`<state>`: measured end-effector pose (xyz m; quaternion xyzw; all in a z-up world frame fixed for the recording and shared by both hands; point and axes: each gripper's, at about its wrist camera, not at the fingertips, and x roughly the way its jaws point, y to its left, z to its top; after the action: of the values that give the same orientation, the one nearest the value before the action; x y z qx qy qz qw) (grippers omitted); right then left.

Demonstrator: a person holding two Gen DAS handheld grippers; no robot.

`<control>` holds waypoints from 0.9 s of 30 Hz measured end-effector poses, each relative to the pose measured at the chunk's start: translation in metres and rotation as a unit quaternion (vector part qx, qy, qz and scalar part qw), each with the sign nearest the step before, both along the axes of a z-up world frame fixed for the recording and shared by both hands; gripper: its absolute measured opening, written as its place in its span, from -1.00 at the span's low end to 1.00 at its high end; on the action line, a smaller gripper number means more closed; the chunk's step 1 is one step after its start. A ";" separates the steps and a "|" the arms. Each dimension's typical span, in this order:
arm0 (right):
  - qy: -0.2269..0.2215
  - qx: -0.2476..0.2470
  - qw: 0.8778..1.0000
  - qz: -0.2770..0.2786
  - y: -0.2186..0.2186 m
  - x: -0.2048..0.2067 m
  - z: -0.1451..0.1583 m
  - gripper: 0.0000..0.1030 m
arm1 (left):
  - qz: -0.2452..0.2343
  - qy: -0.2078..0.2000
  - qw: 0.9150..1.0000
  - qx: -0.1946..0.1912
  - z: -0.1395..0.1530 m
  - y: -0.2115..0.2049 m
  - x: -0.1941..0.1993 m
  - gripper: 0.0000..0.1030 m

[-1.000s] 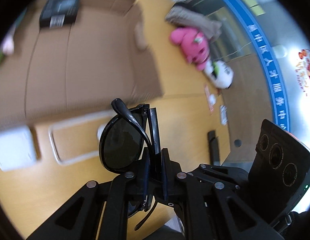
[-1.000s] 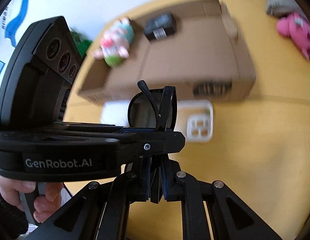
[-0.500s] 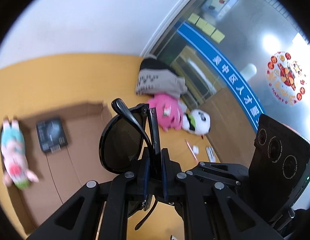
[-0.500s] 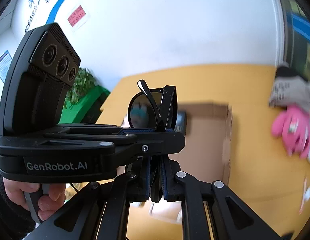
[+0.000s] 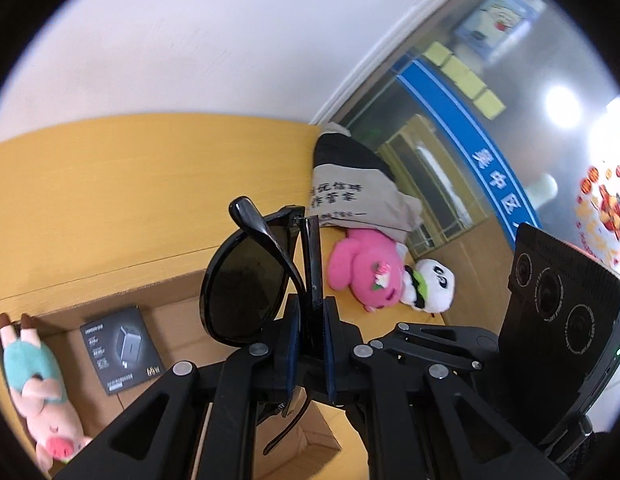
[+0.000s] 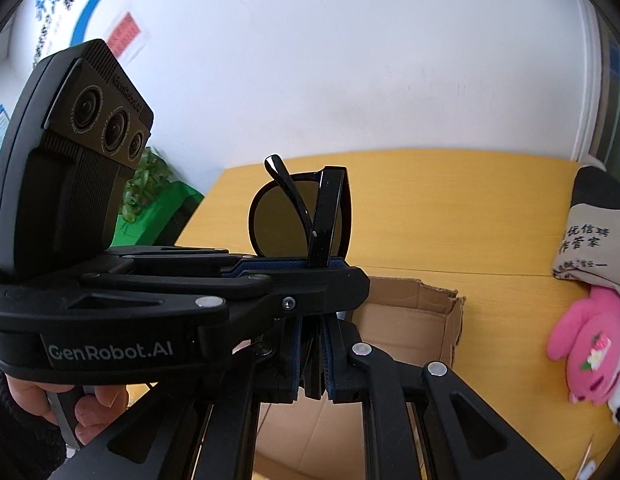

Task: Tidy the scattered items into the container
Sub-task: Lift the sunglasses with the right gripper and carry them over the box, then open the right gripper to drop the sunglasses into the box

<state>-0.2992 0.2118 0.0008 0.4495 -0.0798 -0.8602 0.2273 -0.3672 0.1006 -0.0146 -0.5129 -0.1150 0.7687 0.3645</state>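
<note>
Far left, inside cardboard box (image 5: 181, 320): pig plush (image 5: 41, 392), black packet (image 5: 119, 354). Centre, raised above box: folded black sunglasses (image 5: 249, 280), pinched at hinge end by both left gripper (image 5: 310, 344) and right gripper (image 6: 312, 354), each clenched on frame. Light, rigid, glossy, likely slippery; lenses scratchable, so frame grip safest. Right, on table: pink plush (image 5: 366, 272).

One sunglasses (image 5: 245, 280), one cardboard box (image 5: 181, 312), three plush toys (image 5: 366, 272), one black packet (image 5: 119, 348), one bag (image 5: 350, 196)

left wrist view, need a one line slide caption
Both grippers pinch folded sunglasses above the cardboard box holding a charger box.
</note>
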 end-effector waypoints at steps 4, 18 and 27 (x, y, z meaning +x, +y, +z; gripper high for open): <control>-0.038 0.006 0.999 -0.001 0.001 -0.040 -0.043 -0.82 | -0.003 -0.047 0.999 -0.001 -0.050 0.003 -0.033 -0.82; -0.184 0.039 0.981 -0.039 0.018 -0.079 -0.204 -0.82 | -0.025 -0.185 0.982 0.014 -0.223 0.034 -0.058 -0.83; -0.215 0.075 0.973 -0.043 0.012 -0.084 -0.237 -0.83 | -0.024 -0.213 0.977 0.011 -0.257 0.037 -0.059 -0.83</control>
<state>-0.3835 0.2241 -0.2361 0.6357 -0.0816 -0.7559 0.1336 -0.4262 0.1373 -0.2718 -0.6634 -0.1861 0.6317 0.3553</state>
